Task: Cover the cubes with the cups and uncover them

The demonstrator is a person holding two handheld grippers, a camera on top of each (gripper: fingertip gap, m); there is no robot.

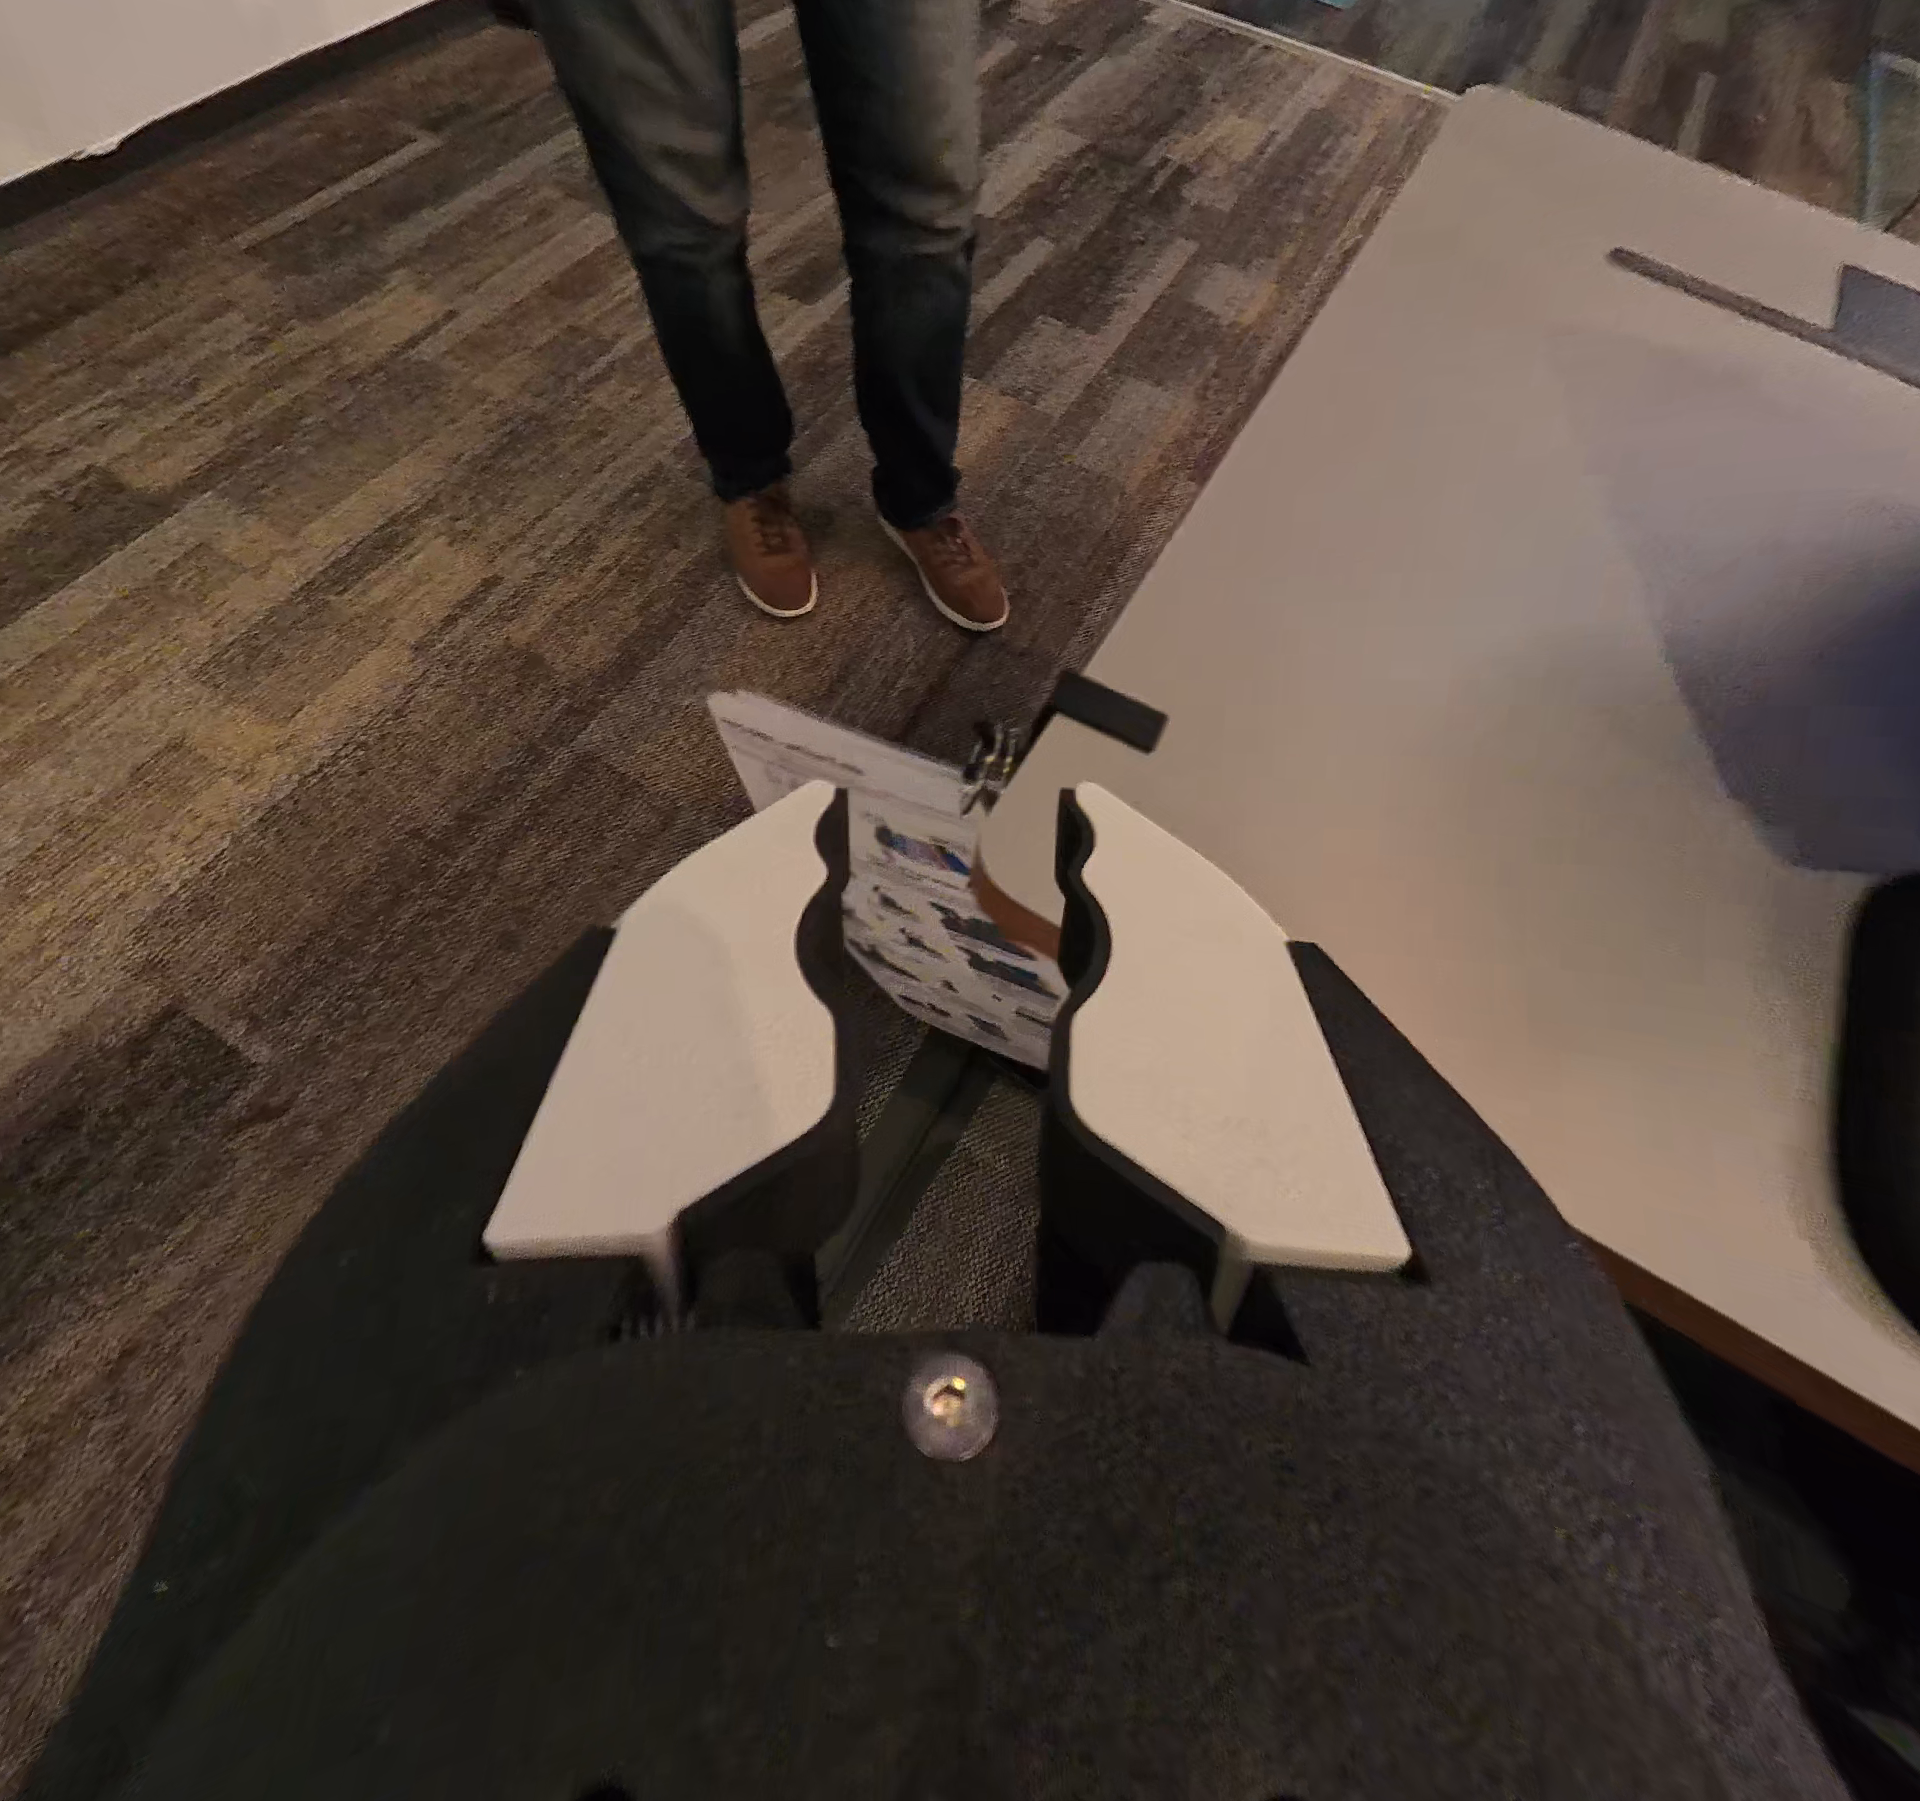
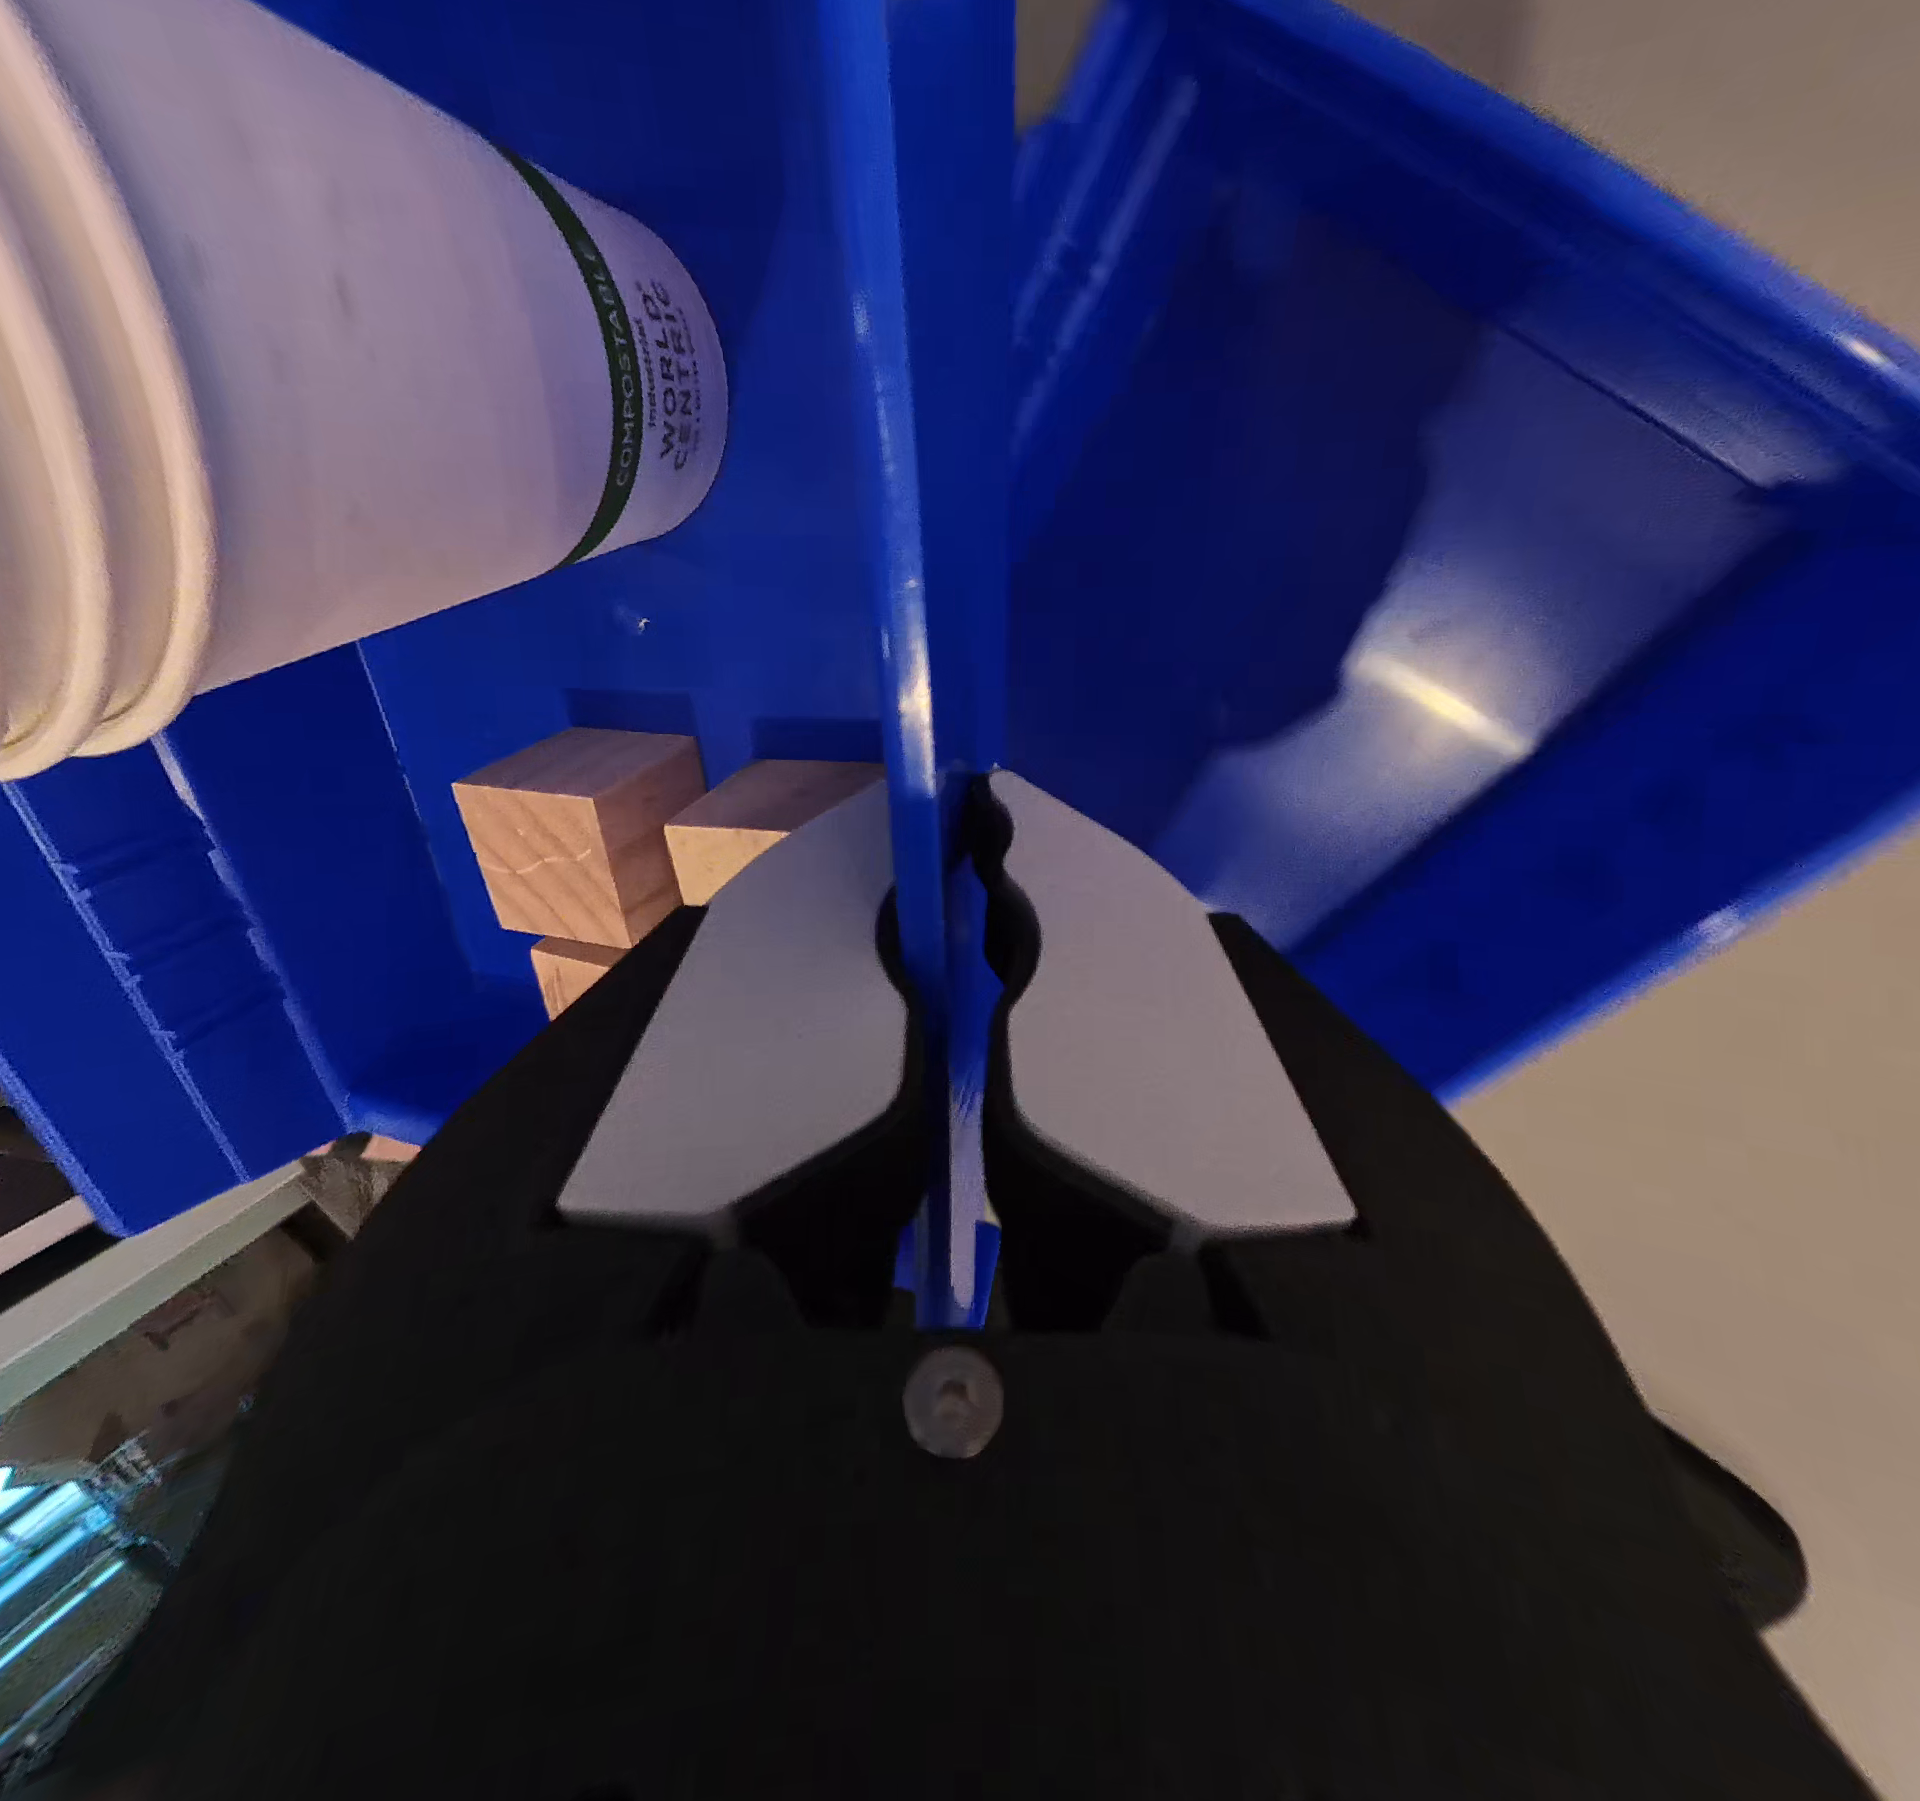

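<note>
The right claw is seen clamped on a thin blue wall, apparently the wall of a blue bin, with one finger on each side of the plastic. Left of that wall, inside the bin, a stack of white paper cups is seen lying on its side, nested one in another, with several rolled rims showing at the left edge and a dark green band near the base of the outermost cup. Below the cups, three pale wooden cubes are seen bunched together on the bin floor, touching or nearly so; two are partly hidden by the claw's left finger. Right of the gripped wall, a second blue bin is visible on a pale table.

The left claw is held open with nothing between its fingers, aimed at a patterned carpet past the corner of the white table. A printed sheet is clipped at that corner. A person's legs in dark jeans and brown shoes are seen on the carpet.
</note>
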